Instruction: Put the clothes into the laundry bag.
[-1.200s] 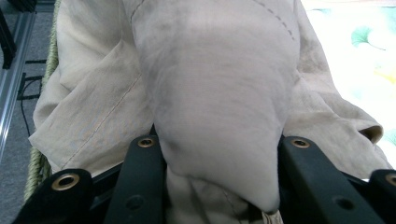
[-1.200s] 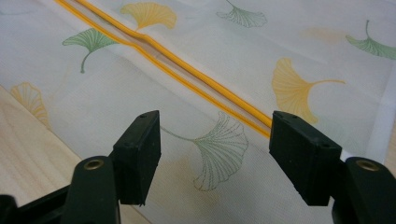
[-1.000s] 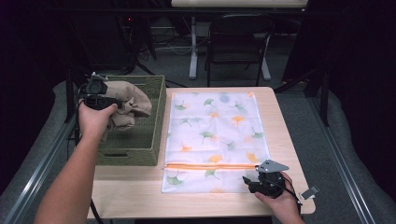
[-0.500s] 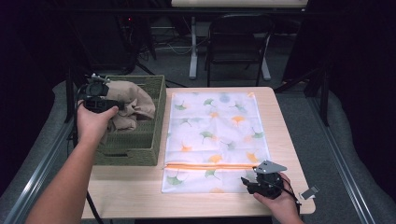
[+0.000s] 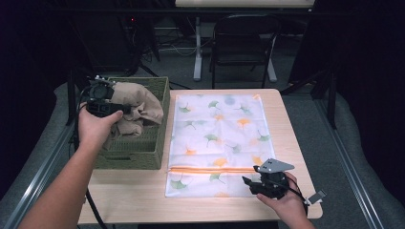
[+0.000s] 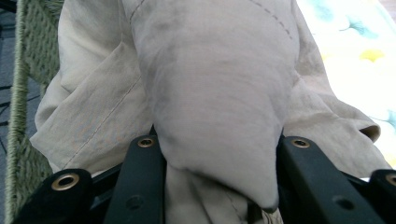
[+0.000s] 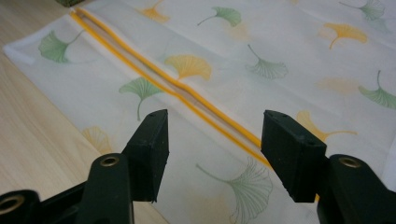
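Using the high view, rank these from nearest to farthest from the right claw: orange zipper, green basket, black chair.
From the right claw:
1. Orange zipper on the leaf-print bag, just ahead of the claw at the table's near edge.
2. Green basket, across the table on the left.
3. Black chair, beyond the table's far edge.

**A dim room behind a lit table**

The light wooden table is brightly lit, while the room beyond is dark. A black folding chair stands behind it on grey floor, beside a white table leg with cables nearby. Metal rails flank both sides.
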Action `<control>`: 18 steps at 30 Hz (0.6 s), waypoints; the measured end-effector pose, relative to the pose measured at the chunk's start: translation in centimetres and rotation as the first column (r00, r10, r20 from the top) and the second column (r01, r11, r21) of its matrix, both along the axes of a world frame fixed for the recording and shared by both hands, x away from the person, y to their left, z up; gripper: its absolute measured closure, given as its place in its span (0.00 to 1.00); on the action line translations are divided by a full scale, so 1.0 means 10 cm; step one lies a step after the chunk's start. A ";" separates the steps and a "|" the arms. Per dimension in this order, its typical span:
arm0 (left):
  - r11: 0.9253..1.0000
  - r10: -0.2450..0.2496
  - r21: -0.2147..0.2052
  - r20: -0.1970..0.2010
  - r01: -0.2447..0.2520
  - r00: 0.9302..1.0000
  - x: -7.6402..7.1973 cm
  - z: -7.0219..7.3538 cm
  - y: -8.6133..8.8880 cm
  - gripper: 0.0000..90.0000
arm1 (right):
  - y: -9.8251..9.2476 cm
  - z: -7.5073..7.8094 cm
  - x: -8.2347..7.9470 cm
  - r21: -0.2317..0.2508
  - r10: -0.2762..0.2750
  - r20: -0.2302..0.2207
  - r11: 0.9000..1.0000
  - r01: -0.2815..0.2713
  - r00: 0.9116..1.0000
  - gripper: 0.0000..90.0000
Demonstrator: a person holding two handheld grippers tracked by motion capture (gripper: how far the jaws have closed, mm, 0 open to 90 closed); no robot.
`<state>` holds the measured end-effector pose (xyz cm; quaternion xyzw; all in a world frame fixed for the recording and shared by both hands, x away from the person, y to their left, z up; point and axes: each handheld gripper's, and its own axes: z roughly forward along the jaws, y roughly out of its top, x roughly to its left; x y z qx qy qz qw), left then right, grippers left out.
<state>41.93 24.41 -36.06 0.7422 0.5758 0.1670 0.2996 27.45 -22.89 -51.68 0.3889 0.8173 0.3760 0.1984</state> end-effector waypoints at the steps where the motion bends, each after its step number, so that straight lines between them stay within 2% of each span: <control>1: 1.000 -0.006 -0.002 0.001 0.006 1.000 -0.01 0.01 -0.01 0.72 | 0.01 0.03 0.02 0.004 -0.003 0.000 1.000 0.003 1.000 0.46; 5: 1.000 -0.027 0.007 0.006 0.027 1.000 -0.04 0.05 -0.08 0.72 | 0.04 0.16 0.16 -0.008 0.001 0.032 1.000 -0.001 0.999 0.47; 7: 0.999 -0.038 0.011 0.006 0.037 0.999 -0.05 0.07 -0.11 0.72 | 0.07 0.21 0.24 0.017 0.005 0.039 1.000 -0.006 0.999 0.49; 12: 0.998 -0.060 0.016 0.007 0.060 0.998 -0.07 0.09 -0.21 0.72 | 0.16 0.30 0.44 0.044 0.012 0.046 0.999 -0.014 0.999 0.57; 15: 0.997 -0.068 0.019 0.009 0.068 0.998 -0.08 0.10 -0.25 0.72 | 0.21 0.33 0.51 0.066 0.015 0.042 0.998 -0.017 0.999 0.57; 16: 0.997 -0.077 0.025 0.010 0.077 0.997 -0.09 0.11 -0.27 0.72 | 0.26 0.35 0.58 0.085 0.025 0.037 0.996 -0.028 0.999 0.59; 18: 0.996 -0.082 0.021 0.011 0.081 0.997 -0.11 0.11 -0.30 0.72 | 0.30 0.36 0.64 0.091 0.025 0.040 0.995 -0.029 0.999 0.59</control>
